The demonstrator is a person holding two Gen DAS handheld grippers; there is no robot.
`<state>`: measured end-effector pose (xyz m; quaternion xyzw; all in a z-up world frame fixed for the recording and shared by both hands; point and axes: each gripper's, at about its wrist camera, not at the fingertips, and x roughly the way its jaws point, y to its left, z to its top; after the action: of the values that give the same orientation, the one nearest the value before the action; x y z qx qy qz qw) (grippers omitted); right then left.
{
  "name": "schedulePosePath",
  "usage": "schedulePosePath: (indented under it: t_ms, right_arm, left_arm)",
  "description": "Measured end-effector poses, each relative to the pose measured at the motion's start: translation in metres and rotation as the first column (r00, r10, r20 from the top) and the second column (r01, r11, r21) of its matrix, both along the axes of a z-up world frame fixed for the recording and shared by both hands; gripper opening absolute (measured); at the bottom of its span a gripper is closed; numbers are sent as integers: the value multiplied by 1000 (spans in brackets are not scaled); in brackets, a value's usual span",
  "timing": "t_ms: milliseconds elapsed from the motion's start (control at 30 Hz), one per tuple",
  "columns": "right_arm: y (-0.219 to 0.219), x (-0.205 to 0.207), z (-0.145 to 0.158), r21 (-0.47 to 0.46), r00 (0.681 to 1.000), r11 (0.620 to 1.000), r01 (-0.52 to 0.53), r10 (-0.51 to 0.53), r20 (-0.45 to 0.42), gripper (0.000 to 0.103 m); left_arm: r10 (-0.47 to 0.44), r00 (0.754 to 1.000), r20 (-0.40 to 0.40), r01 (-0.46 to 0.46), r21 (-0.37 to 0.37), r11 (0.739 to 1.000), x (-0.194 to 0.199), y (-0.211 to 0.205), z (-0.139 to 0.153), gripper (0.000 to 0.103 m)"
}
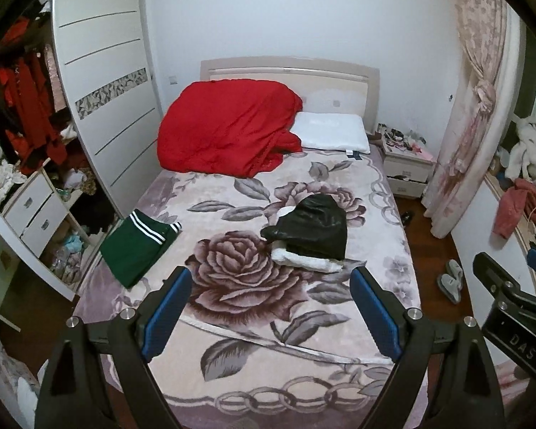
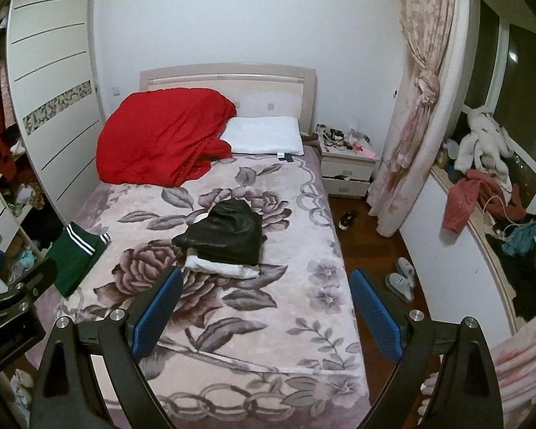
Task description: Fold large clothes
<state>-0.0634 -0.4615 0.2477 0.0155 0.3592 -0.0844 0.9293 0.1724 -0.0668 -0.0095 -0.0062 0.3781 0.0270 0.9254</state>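
Clothes already lie folded on the bed (image 1: 232, 321): a black garment (image 1: 312, 227) sits on top of a folded white one (image 1: 303, 261) in the middle of the floral blanket, and green striped trousers (image 1: 137, 248) lie folded at the left edge. Both my left fingers (image 1: 269, 311) and my right fingers (image 2: 266, 311) stand wide apart and hold nothing, raised over the near end of the bed. I judge these pieces done; what may be left is the loose heap (image 2: 482, 193) on the ledge to the right, though I cannot tell whether it belongs to the job.

Glossy black garment (image 1: 314, 227) on plush floral blanket (image 1: 239, 307); matt green cloth trousers (image 1: 135, 246); polished wood floor (image 2: 364, 236).
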Motion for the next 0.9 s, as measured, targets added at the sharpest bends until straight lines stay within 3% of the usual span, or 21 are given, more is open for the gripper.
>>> schedulePosePath:
  t_ms: [233, 900]
  right_arm:
    - [0, -9, 20, -5, 1000, 1000, -9, 9, -6, 97]
    - [-6, -16, 37, 7, 999, 1000, -27, 27, 31, 100]
  left_arm:
    - [-11, 1000, 15, 11, 8, 1000, -13, -6, 10, 90]
    - [-10, 998, 62, 12, -30, 999, -25, -4, 21, 92]
